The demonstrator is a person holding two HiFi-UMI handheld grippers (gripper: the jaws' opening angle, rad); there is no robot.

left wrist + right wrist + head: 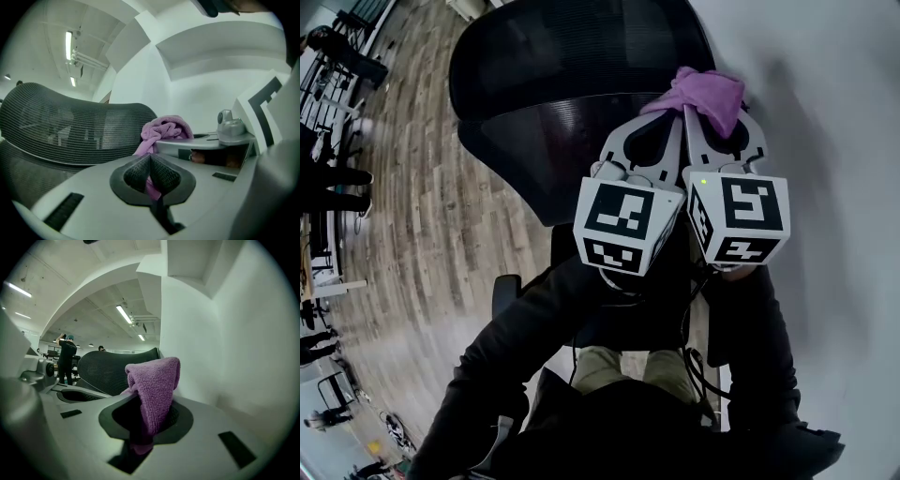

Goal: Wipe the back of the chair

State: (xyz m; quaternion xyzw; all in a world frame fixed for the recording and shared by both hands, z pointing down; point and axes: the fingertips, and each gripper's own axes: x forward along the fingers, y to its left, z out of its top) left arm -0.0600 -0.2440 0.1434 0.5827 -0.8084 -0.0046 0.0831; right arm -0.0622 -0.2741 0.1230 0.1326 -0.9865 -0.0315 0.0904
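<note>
Cool, even indoor light fills all three views, with no harsh glare. Ceiling tube lights (pixel 69 44) glow at the upper left of the left gripper view, and ceiling strip lights (pixel 124 314) run through the upper middle of the right gripper view. In the head view a soft grey shadow lies on the white wall (pixel 825 141) at upper right. Fisheye distortion bends the wooden floor (pixel 422 216) planks at left, and both gripper views have black corners. The purple cloth (pixel 154 380) shows crisp weave at the frame's centre.

Wood-plank floor (pixel 441 216), plain white wall (pixel 825 112), ceiling strip lights (pixel 124 314).
</note>
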